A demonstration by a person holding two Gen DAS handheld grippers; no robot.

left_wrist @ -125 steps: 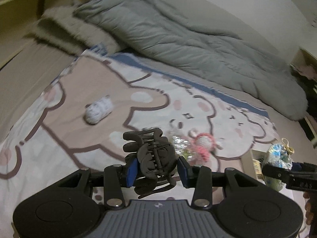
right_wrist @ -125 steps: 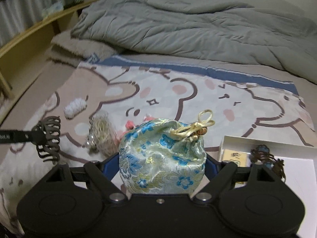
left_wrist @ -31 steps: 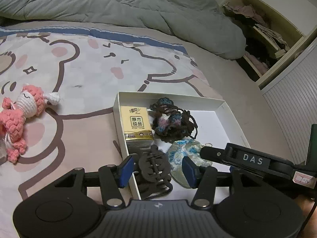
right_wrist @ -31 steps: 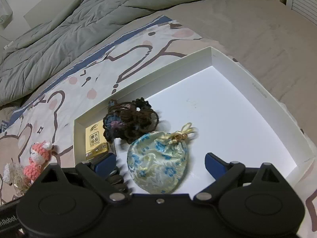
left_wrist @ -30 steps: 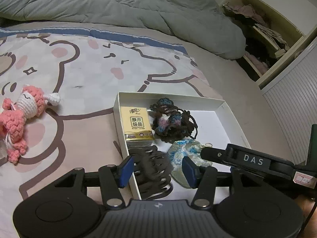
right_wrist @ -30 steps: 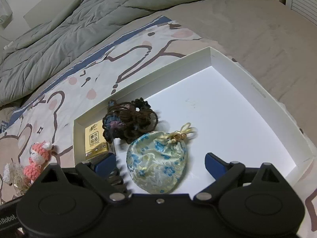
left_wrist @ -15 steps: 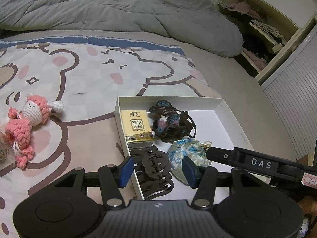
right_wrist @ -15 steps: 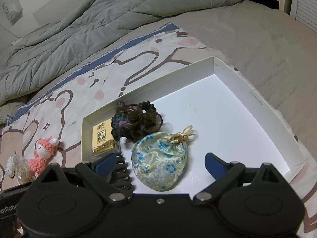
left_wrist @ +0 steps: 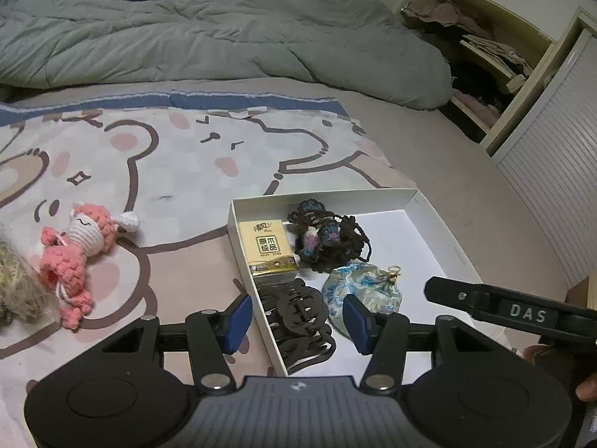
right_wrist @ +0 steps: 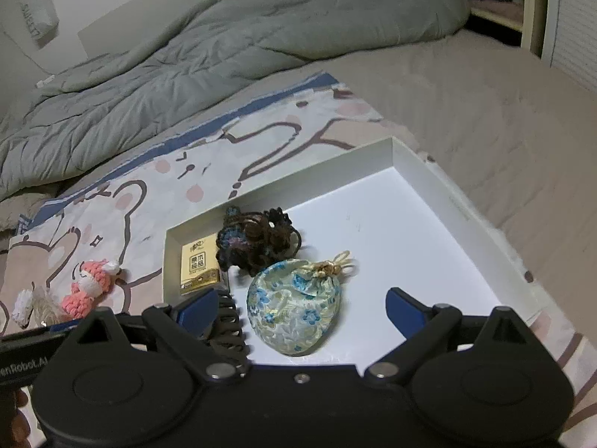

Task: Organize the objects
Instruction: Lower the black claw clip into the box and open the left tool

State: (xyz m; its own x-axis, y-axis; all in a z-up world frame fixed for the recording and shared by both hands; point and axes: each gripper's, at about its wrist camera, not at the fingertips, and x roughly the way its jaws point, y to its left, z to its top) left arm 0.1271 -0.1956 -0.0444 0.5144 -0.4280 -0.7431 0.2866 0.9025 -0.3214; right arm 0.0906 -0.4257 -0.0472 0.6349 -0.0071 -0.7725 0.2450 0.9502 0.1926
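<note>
A white box (left_wrist: pixel 433 216) (right_wrist: pixel 440 183) lies on the bed. In it are a yellow tissue pack (left_wrist: pixel 266 248) (right_wrist: pixel 197 263), a dark crochet bundle (left_wrist: pixel 328 240) (right_wrist: pixel 257 239), a blue floral pouch (left_wrist: pixel 360 291) (right_wrist: pixel 294 310) and a black claw hair clip (left_wrist: pixel 298 323) (right_wrist: pixel 227 321). My left gripper (left_wrist: pixel 298 317) is open above the clip, not touching it. My right gripper (right_wrist: pixel 302 308) is open around the pouch without pinching it.
A pink crochet doll (left_wrist: pixel 80 252) (right_wrist: pixel 91 283) and a clear bag of fibres (left_wrist: pixel 16 287) lie on the bear-print blanket (left_wrist: pixel 168 156) left of the box. A grey duvet (left_wrist: pixel 186 33) is heaped behind. A wardrobe shelf (left_wrist: pixel 485 56) stands at the right.
The left gripper opened and let the hair clip drop into the box, then pulled back and up. The right gripper, open over the released pouch, also rose slightly.
</note>
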